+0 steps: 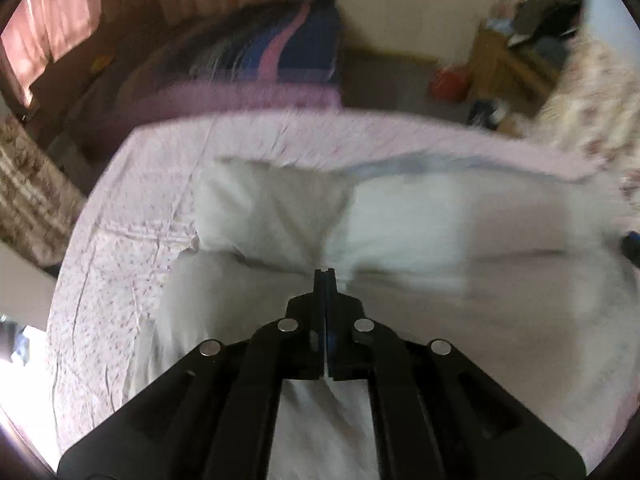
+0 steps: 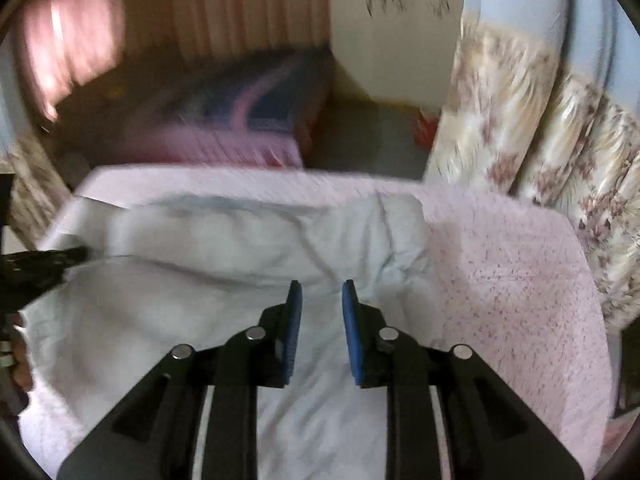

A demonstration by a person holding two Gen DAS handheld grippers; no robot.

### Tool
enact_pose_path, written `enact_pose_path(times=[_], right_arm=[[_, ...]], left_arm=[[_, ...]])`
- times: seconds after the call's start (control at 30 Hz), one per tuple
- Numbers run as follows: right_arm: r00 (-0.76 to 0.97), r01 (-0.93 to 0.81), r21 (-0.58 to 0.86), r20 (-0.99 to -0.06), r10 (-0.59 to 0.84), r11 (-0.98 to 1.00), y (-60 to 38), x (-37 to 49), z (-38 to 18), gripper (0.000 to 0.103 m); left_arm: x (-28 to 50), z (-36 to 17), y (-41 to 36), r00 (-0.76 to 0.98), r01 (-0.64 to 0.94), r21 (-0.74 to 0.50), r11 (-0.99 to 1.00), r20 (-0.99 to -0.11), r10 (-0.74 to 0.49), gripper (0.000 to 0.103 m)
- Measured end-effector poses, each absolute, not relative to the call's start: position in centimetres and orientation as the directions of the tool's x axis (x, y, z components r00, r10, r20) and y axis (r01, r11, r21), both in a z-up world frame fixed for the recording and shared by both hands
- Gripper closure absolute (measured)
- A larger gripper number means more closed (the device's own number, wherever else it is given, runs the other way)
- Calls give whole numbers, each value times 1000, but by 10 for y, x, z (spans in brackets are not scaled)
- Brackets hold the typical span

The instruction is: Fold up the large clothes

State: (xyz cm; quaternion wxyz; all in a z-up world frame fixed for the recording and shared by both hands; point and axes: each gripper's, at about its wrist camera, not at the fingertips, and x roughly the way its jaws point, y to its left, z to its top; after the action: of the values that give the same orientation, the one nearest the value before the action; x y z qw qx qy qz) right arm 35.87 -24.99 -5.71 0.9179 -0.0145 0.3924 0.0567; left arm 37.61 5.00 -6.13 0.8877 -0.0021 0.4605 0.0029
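1. White garment (image 1: 440, 220) lies spread on the pink bedsheet (image 1: 120, 240), half folded.
2. Left gripper (image 1: 324, 276) pinches its fabric to carry a fold.
3. Right gripper (image 2: 322, 294) hovers with fingers apart, empty.

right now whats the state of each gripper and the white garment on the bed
left gripper: shut, pinching a fold of the white garment
right gripper: open, over the garment, holding nothing
white garment: spread on the pink bedsheet, partly folded, wrinkled
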Motion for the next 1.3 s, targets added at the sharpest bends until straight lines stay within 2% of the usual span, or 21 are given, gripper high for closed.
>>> enact_pose_path(times=[0.1,0.17,0.27,0.43,0.6,1.17,1.23,1.3], right_arm=[[729,-147,50,-670,143,988,-242,312,-56,81],[739,-147,69,-655,156,987,-239,287,-69,77],[734,-120,20,-672,103,993,-239,274,-92,75],[669,-107,-2,-740,71,994,-246,283,-124,78],[647,-122,-27,-760,59,992,-247,293,-141,78],[635,-118,16,-767,88,993,-252,302,-148,78],[646,-145,23,-755,112,989,-253,297,-142,75],[667,-162,69,-728,160,984,-258,286,-129,73]], left_arm=[[330,-44,30,641,36,-71,997,-764,-77,97],[303,-47,11,654,67,-106,992,-746,-124,79],[285,-66,-9,636,79,-140,987,-755,-158,79],[294,-102,-23,608,75,-77,994,-786,-107,84],[304,-122,-27,602,81,-26,996,-795,-70,88],[308,-129,-32,598,90,12,996,-800,-45,89],[305,-124,-31,601,100,20,995,-798,-44,89],[296,-113,-27,619,103,10,995,-783,-56,80]])
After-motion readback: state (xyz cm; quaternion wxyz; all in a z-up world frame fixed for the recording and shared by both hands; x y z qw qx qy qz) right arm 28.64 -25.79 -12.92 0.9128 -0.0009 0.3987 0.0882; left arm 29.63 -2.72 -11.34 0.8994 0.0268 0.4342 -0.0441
